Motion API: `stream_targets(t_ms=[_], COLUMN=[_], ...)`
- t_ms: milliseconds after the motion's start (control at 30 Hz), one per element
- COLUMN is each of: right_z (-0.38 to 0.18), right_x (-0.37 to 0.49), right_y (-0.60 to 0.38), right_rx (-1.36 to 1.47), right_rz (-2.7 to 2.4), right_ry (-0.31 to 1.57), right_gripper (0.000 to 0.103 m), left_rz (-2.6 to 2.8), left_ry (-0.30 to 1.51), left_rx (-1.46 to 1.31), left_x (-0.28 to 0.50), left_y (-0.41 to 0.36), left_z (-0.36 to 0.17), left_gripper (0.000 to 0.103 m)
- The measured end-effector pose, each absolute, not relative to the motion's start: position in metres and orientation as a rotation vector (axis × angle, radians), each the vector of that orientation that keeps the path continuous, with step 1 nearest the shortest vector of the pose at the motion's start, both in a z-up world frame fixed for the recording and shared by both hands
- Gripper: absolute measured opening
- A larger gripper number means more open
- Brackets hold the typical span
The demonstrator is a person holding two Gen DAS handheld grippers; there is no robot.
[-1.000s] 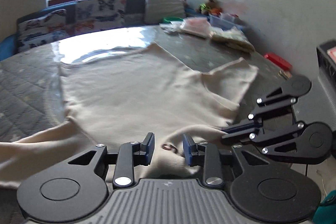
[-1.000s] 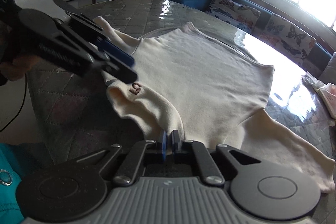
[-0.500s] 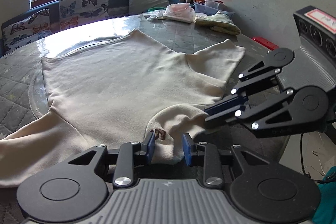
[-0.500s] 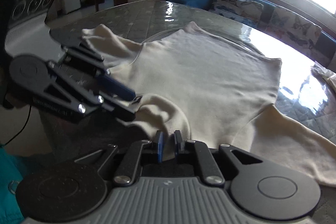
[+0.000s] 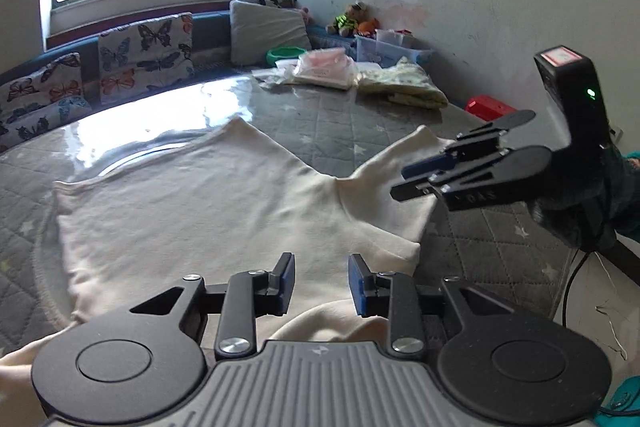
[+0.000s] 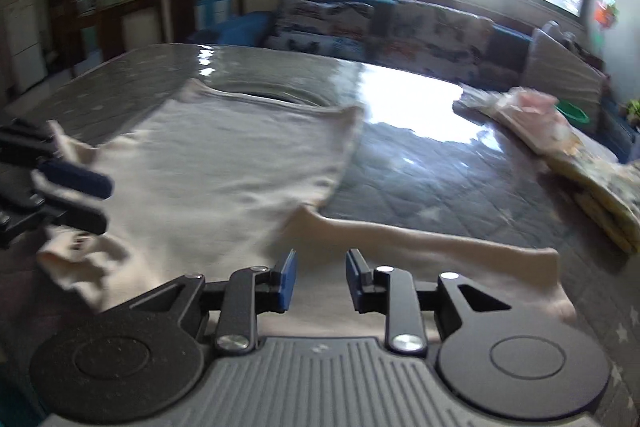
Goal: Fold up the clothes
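Note:
A cream sweater (image 5: 200,211) lies spread flat on the grey quilted table (image 5: 360,131). My left gripper (image 5: 322,283) hovers over its near edge with its blue pads apart and nothing pinched; a fold of cloth lies just under the fingers. In the right wrist view the left gripper (image 6: 106,203) shows at the left edge, above the labelled collar fold (image 6: 80,247). My right gripper (image 6: 320,281) is opening, with nothing between its pads, above the sweater's (image 6: 224,167) right sleeve (image 6: 440,243). From the left wrist the right gripper (image 5: 400,183) hangs over that sleeve (image 5: 400,163).
Folded clothes and bags (image 5: 400,87) are piled at the table's far right, also seen as a pile (image 6: 580,163). A butterfly-print cushioned bench (image 5: 140,55) runs behind the table under the window. A red box (image 5: 488,107) and a cable (image 5: 572,287) sit off the right edge.
The right gripper let go of the collar fold, opened, and swung right over the sleeve. The left gripper shifted forward over the sweater; its jaws kept the same gap.

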State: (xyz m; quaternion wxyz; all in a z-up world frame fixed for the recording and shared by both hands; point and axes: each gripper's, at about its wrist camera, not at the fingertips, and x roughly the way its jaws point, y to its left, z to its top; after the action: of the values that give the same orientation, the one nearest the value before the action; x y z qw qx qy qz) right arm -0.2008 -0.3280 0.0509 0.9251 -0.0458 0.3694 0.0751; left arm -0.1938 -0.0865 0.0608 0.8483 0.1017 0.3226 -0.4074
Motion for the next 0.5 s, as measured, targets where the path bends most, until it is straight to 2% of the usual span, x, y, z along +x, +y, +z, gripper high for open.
stream_targets(t_ms=[167,267,500], right_z=[0.032,0.027,0.029], right_x=[-0.185,-0.181,-0.173], right_y=[-0.361,-0.382,-0.433], right_rx=[-0.060,-0.031,0.037], right_rz=[0.054,0.000,-0.141], right_ry=[0.782,0.782,0.755], right_gripper=[0.028,0.034,0.034], left_rz=[-0.901,-0.923,-0.940], left_ry=[0.730,0.746,0.756], left_rx=[0.236,0.261,0.269], left_x=[-0.194,-0.200,-0.202], left_y=[-0.110,-0.116,-0.115], left_z=[0.042,0.034,0.029], left_gripper=[0.032,0.032,0.033])
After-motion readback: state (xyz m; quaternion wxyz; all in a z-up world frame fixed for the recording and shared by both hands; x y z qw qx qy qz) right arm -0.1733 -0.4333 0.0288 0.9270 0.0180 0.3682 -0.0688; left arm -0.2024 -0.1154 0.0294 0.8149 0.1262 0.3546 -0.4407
